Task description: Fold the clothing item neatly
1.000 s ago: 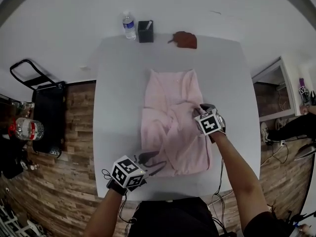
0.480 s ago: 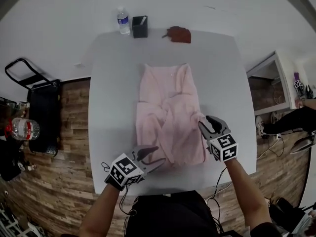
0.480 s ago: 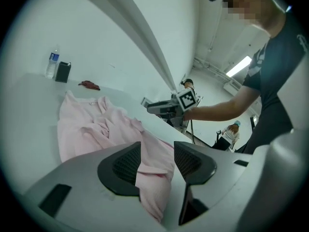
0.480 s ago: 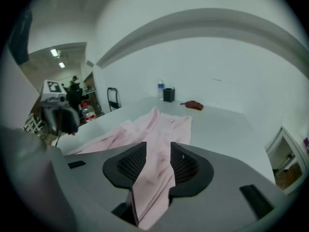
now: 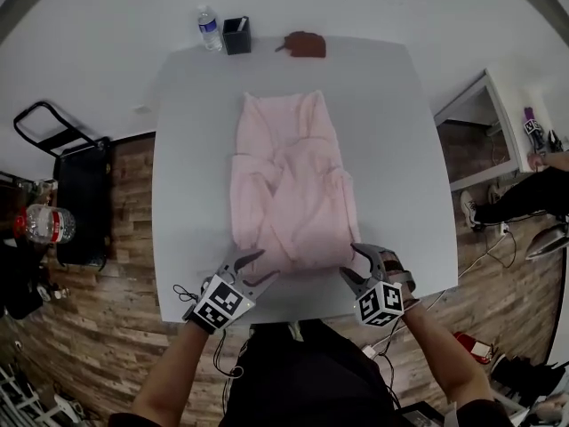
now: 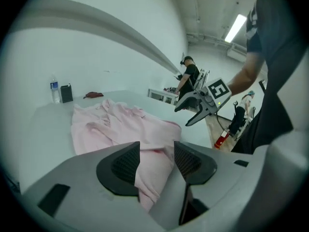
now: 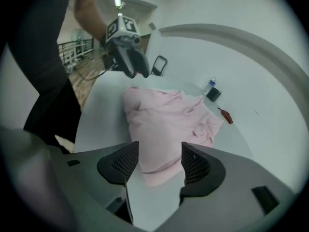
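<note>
A pink garment (image 5: 286, 185) lies partly folded and rumpled along the middle of the white table (image 5: 187, 149). My left gripper (image 5: 256, 269) is at the garment's near-left corner, jaws apart, and in the left gripper view (image 6: 157, 151) the pink hem (image 6: 152, 178) reaches loosely into the gap between the pads. My right gripper (image 5: 360, 265) is at the near-right corner with its jaws opening. In the right gripper view (image 7: 159, 153) nothing sits between its pads, and the garment's corner (image 7: 159, 170) lies on the table just ahead.
At the table's far edge stand a water bottle (image 5: 209, 29), a black holder (image 5: 236, 36) and a small reddish-brown object (image 5: 305, 44). A black cart (image 5: 76, 185) is on the wood floor at left and a white shelf (image 5: 484, 123) at right. People are in the background.
My right gripper has left the garment's middle right, drawn back to the near-right corner and opened. The left gripper has shifted slightly along the near edge.
</note>
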`<state>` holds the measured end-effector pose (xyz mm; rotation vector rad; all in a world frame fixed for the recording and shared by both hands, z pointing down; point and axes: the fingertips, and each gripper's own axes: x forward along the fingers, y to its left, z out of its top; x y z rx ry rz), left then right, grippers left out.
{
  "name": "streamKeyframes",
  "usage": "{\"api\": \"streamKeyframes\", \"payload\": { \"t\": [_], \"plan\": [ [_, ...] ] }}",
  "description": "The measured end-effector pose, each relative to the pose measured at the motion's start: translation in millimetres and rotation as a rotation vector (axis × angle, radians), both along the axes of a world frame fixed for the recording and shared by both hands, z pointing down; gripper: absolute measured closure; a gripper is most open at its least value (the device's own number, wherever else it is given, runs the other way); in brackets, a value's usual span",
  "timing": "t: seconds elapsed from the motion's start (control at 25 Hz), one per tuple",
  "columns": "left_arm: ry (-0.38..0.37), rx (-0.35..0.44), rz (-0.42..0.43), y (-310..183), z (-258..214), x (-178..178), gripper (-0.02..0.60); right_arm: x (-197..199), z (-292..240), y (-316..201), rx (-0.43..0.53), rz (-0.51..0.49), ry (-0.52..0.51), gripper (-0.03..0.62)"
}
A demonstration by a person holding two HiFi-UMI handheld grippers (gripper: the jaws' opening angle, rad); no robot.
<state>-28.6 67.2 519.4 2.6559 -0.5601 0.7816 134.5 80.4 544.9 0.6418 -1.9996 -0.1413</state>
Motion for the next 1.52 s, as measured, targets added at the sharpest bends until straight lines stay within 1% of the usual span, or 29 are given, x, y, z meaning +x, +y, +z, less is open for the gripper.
{"api": "streamKeyframes", "payload": {
  "t": [0.12, 0.2, 0.32, 0.4, 0.48, 0.56, 0.64, 0.72, 0.76, 0.88, 1.0, 1.04, 1.08, 1.12, 1.2, 1.28, 1.4, 1.52],
  "plan": [
    [-0.104, 0.053, 0.018, 14.7, 18.1, -6.2, 0.362, 11.2, 23.7, 16.0, 0.039, -0.145, 0.129, 0.328],
    [-0.189, 0.084, 0.042, 21.8, 32.6, -12.6, 0.35, 16.1, 33.0, 12.3, 0.07, -0.201, 0.18, 0.324],
    [-0.308, 0.133, 0.089, 24.6, 50.5, -21.7, 0.334, 20.5, 34.5, 2.2, 0.104, -0.252, 0.211, 0.324],
    [-0.377, 0.182, 0.132, 23.9, 59.7, -23.6, 0.324, 17.9, 40.3, 1.4, 0.128, -0.306, 0.243, 0.324],
    [-0.446, 0.239, 0.185, 26.4, 70.4, -22.1, 0.295, 10.1, 49.8, 6.2, 0.148, -0.352, 0.266, 0.324],
    [-0.498, 0.297, 0.231, 29.7, 79.6, -17.7, 0.269, 4.9, 57.9, 10.5, 0.171, -0.372, 0.283, 0.324],
    [-0.534, 0.357, 0.253, 27.1, 85.6, -14.2, 0.256, 5.4, 62.8, 8.4, 0.197, -0.366, 0.301, 0.324],
    [-0.554, 0.399, 0.246, 19.2, 90.3, -13.2, 0.256, 7.7, 67.2, 3.8, 0.218, -0.347, 0.316, 0.324],
    [-0.556, 0.407, 0.238, 15.2, 92.5, -13.1, 0.256, 8.1, 69.0, 1.7, 0.225, -0.337, 0.317, 0.324],
    [-0.546, 0.401, 0.236, 7.8, 99.2, -11.1, 0.258, 6.7, 69.8, -6.5, 0.232, -0.311, 0.302, 0.326],
    [-0.519, 0.38, 0.24, 6.9, 103.1, -8.1, 0.259, 6.5, 71.2, -11.2, 0.226, -0.299, 0.306, 0.328],
    [-0.512, 0.376, 0.242, 7.0, 103.6, -7.7, 0.261, 6.7, 72.1, -11.2, 0.225, -0.296, 0.31, 0.343],
    [-0.51, 0.378, 0.247, 7.1, 104.0, -7.5, 0.273, 6.8, 72.3, -11.1, 0.228, -0.291, 0.313, 0.373],
    [-0.514, 0.389, 0.255, 7.3, 104.2, -7.3, 0.305, 6.7, 71.4, -11.2, 0.235, -0.285, 0.312, 0.408],
    [-0.526, 0.416, 0.27, 7.8, 103.8, -6.7, 0.412, 6.8, 67.3, -12.1, 0.248, -0.27, 0.299, 0.478],
    [-0.534, 0.425, 0.278, 8.4, 102.4, -6.3, 0.484, 7.5, 62.6, -12.3, 0.249, -0.259, 0.286, 0.497],
    [-0.545, 0.406, 0.31, 11.5, 98.7, -8.9, 0.503, 8.1, 56.6, -6.6, 0.223, -0.256, 0.268, 0.505],
    [-0.548, 0.358, 0.374, 23.1, 90.7, -13.6, 0.505, 7.2, 44.8, 6.5, 0.183, -0.256, 0.242, 0.507]
  ]
}}
